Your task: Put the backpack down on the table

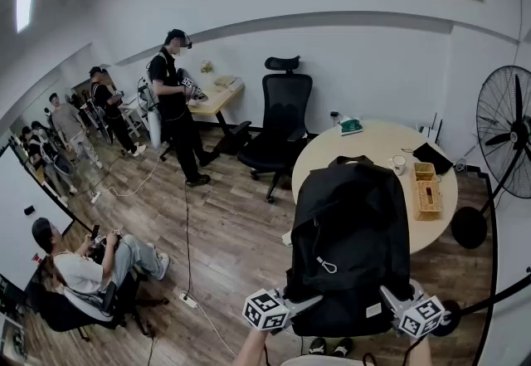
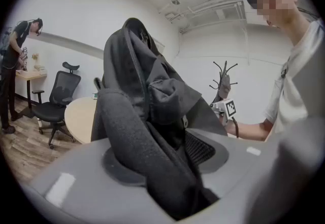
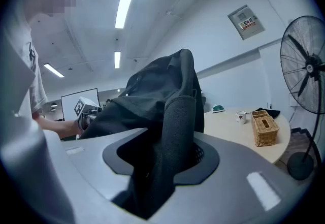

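Note:
I hold a black backpack (image 1: 353,231) upright in the air between both grippers, just in front of the round beige table (image 1: 373,144). My left gripper (image 1: 309,303) is shut on its left padded shoulder strap (image 2: 134,152). At the pack's other lower side, my right gripper (image 1: 390,298) is shut on the right strap (image 3: 175,136). In the left gripper view the backpack (image 2: 147,86) fills the middle, with the table (image 2: 78,116) behind it. The right gripper view shows the backpack (image 3: 157,88) rising over the jaws and the table (image 3: 238,126) to its right.
On the table stand a wicker basket (image 1: 426,190), a white mug (image 1: 399,163), a dark flat item (image 1: 433,157) and a green object (image 1: 351,126). A black office chair (image 1: 282,119) stands left of it, a floor fan (image 1: 506,132) at right. People stand and sit at left.

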Available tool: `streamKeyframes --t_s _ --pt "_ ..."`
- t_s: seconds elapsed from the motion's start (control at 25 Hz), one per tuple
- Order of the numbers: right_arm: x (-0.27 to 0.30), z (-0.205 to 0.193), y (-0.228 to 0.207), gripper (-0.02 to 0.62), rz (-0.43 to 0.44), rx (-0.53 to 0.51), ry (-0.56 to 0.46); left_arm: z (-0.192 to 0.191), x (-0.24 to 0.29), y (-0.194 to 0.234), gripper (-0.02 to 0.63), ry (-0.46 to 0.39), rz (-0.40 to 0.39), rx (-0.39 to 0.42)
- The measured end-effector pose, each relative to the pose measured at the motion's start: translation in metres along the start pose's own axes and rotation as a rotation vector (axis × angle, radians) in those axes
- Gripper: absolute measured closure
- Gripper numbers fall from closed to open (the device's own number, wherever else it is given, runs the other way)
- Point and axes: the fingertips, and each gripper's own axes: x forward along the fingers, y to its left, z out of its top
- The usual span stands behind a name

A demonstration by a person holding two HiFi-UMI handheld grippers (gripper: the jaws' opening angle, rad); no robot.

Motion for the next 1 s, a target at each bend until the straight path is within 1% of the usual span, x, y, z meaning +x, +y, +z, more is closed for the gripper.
streamKeyframes --t_s 0.12,0.28,0.48,0.68,0.8,1.0 --pt "-0.007 0.0 -0.002 0.439 -0.01 0.002 -0.011 0.001 0.004 -0.005 0.322 -0.001 -0.007 0.012" --pt "-0.011 0.001 -0.001 0.439 -0.013 0.016 -0.015 0.001 0.002 -0.01 0.322 0.003 0.003 0.014" --pt "-0.009 0.0 -0.001 0.439 0.01 0.018 -0.039 0.003 -0.003 -0.012 0.324 0.005 0.024 0.032" --pt "-0.007 0.004 -0.005 0.439 0.02 0.023 -0.034 0.002 0.001 -0.011 0.323 0.0 0.041 0.034" --pt "-0.003 0.008 -0.012 0.439 0.015 0.028 -0.031 0.008 0.009 -0.004 0.324 0.007 0.034 0.032" --pt "0.018 0.019 -0.036 0.439 0.016 0.041 -0.042 0.026 0.028 0.019 0.324 0.014 0.026 0.051"
